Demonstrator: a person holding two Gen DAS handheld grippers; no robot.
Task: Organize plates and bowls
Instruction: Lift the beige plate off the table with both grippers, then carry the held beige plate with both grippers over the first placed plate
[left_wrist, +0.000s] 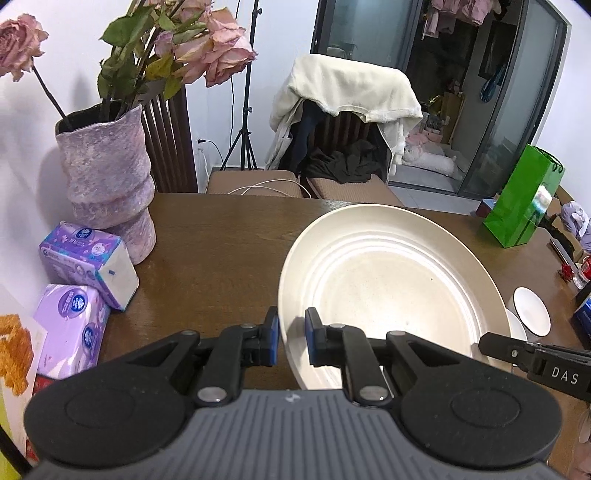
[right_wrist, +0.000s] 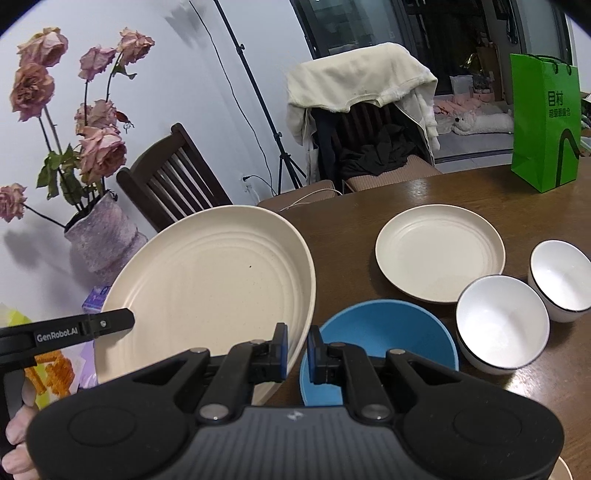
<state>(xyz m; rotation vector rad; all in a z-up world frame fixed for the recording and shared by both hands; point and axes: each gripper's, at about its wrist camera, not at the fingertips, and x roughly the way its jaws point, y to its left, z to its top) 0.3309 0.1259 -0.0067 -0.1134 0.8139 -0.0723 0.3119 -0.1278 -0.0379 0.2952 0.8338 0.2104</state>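
A large cream plate (left_wrist: 388, 288) hangs above the wooden table (left_wrist: 221, 236), held from both sides. My left gripper (left_wrist: 291, 338) is shut on its left rim. My right gripper (right_wrist: 297, 350) is shut on the right rim of the large cream plate (right_wrist: 207, 288). The plate tilts slightly. Below and to the right sit a blue bowl (right_wrist: 391, 332), a smaller cream plate (right_wrist: 439, 251) and two white bowls with dark rims (right_wrist: 502, 328) (right_wrist: 561, 277). The right gripper's finger (left_wrist: 517, 350) shows at the plate's right edge in the left wrist view.
A purple vase (left_wrist: 107, 177) of dried roses and two tissue packs (left_wrist: 88, 262) stand at the table's left. A green paper bag (right_wrist: 543, 122) stands far right. Chairs, one draped in a cream garment (left_wrist: 347, 92), line the far edge.
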